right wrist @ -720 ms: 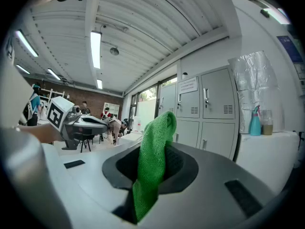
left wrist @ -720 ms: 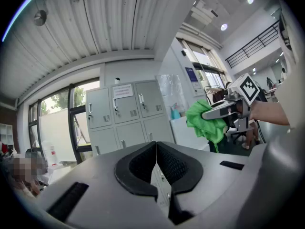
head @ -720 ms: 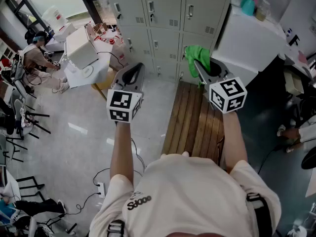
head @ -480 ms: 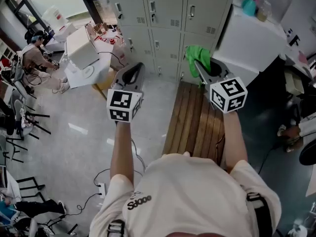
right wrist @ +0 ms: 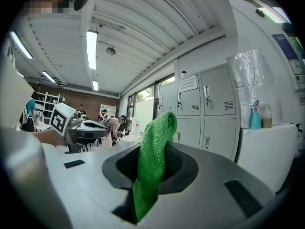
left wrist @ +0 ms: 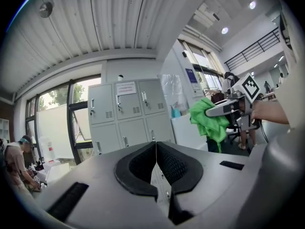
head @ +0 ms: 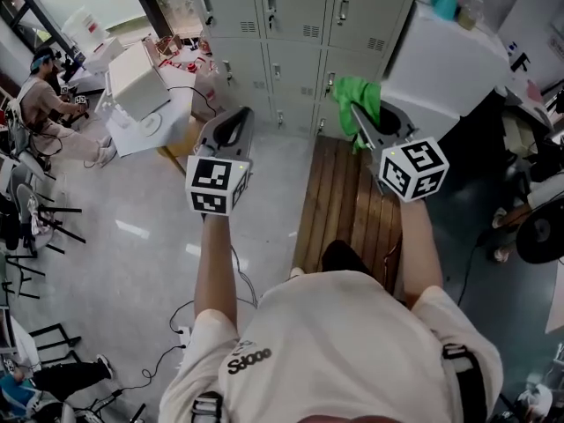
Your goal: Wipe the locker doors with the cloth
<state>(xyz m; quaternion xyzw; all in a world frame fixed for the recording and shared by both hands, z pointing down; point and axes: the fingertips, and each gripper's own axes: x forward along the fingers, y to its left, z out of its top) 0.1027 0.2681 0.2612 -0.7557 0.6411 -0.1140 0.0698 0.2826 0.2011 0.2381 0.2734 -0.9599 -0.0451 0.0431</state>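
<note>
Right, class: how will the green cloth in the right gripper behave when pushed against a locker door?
Probably floppy: the green cloth droops from the right gripper. Likely light, being thin, and its nubby weave should grip rather than slide.

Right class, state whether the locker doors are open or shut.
Shut: all visible locker doors sit flush with one another, none swung out.

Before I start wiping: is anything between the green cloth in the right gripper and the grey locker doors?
Nothing visible. The green cloth, clamped in the right gripper, faces the grey metal locker doors through open air; the white cabinet stands off to the side.
</note>
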